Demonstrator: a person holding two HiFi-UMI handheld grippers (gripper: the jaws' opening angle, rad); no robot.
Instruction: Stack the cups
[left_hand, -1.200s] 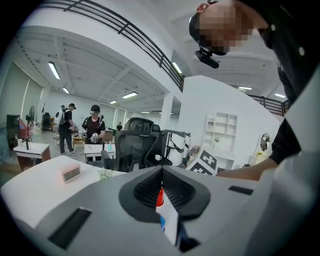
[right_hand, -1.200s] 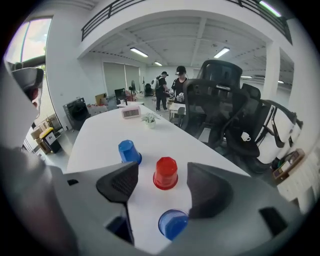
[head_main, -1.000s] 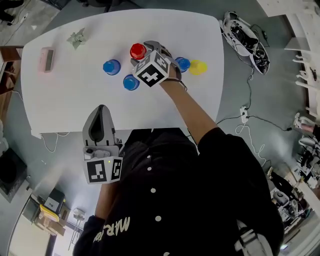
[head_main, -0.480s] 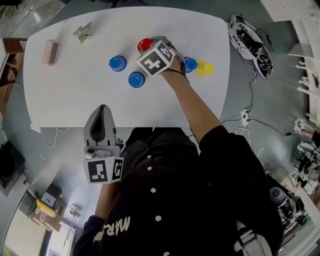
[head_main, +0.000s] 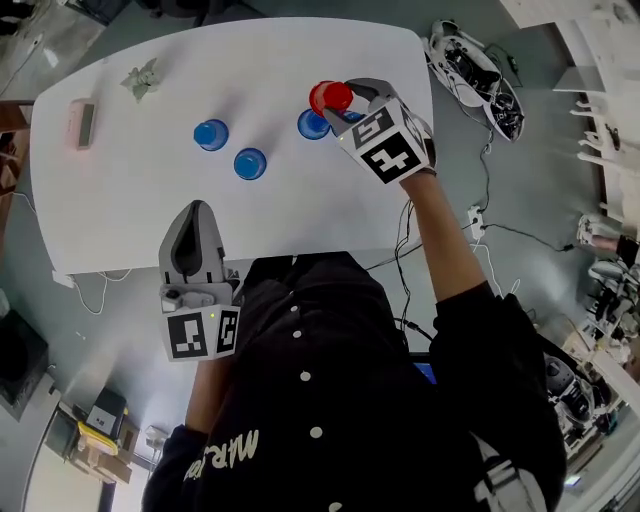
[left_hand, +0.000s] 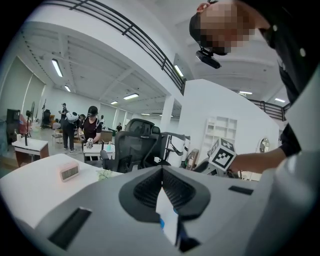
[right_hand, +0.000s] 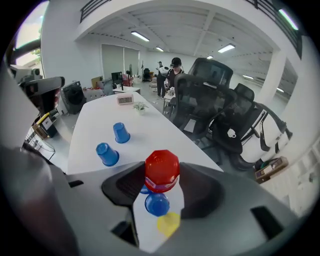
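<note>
Red cup (right_hand: 161, 169) lifted off table (head_main: 150, 200), right tool (right_hand: 162, 181) jaws just closed gripping it, above blue cup (right_hand: 157, 204).

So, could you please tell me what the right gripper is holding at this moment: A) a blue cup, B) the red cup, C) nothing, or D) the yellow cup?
B: in the right gripper view, the red cup sits pinched between the fingers of the right gripper.
</note>
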